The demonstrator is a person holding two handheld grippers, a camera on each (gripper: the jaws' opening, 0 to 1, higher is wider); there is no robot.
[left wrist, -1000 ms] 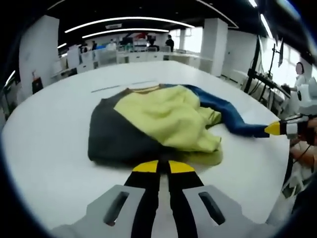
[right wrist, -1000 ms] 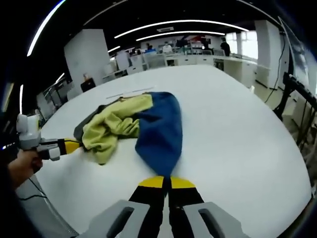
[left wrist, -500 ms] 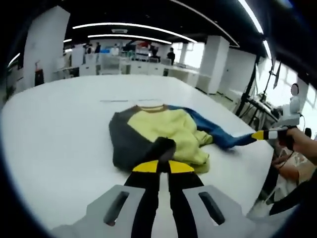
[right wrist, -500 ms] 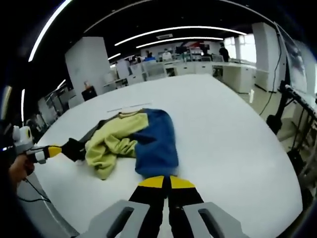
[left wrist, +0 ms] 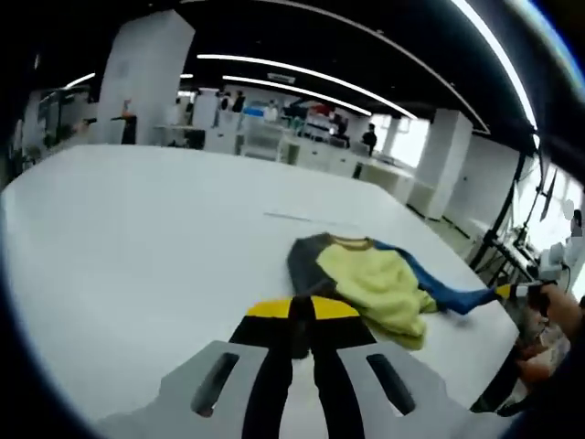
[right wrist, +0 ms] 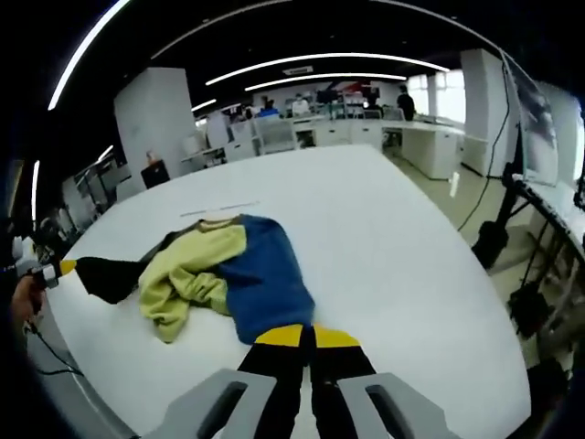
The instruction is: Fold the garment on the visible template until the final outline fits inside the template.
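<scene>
The broad white counter (left wrist: 137, 238) carries everything, with an open office of desks and columns behind it. On it lies a crumpled soft garment (right wrist: 215, 274) in dark grey, pale yellow and blue panels, bunched toward the middle and stretched out at both ends. A thin pale line (left wrist: 299, 218), too faint to identify, is marked on the counter just beyond the collar.

In the left gripper view, the left tool (left wrist: 301, 309) has its yellow-tipped black jaws together, clamped on the dark grey edge of the garment. In the right gripper view, the right tool (right wrist: 304, 337) has its jaws together on the blue sleeve end. Each tool also appears at the edge of the other view, held in a hand (left wrist: 559, 311), with fabric pulled toward it.
</scene>
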